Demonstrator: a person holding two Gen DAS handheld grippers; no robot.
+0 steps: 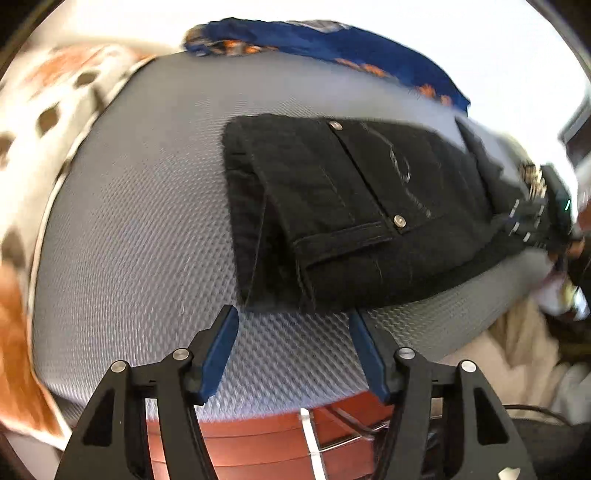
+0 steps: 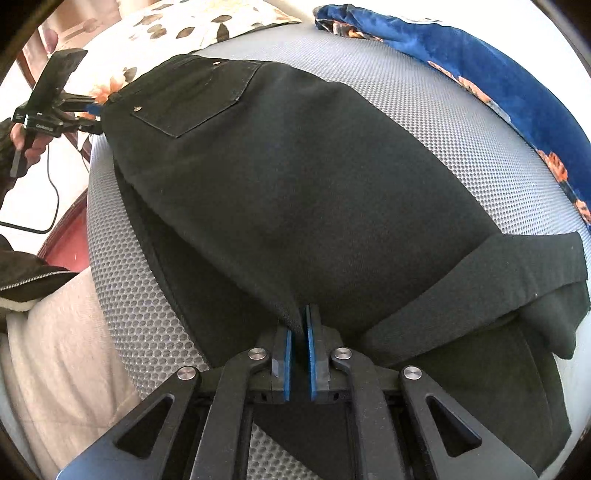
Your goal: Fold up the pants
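Black pants [image 1: 354,206] lie folded on a grey mesh mat [image 1: 147,221]. In the left wrist view the waist end with a back pocket and rivets faces me. My left gripper [image 1: 293,325] is open and empty, just short of the pants' near edge. In the right wrist view the pants [image 2: 314,192] stretch away, pocket at the far left, leg hems [image 2: 480,280] folded at the right. My right gripper [image 2: 300,317] is shut on a fold of the pants' near edge. The left gripper [image 2: 92,110] shows at the far left by the waist.
A blue cloth with orange print [image 2: 498,81] lies along the mat's far side. A floral pillow [image 2: 177,26] sits beyond the mat. Beige fabric [image 2: 55,350] and a reddish wooden edge [image 1: 280,443] border the mat. A black cable [image 2: 51,206] hangs at the left.
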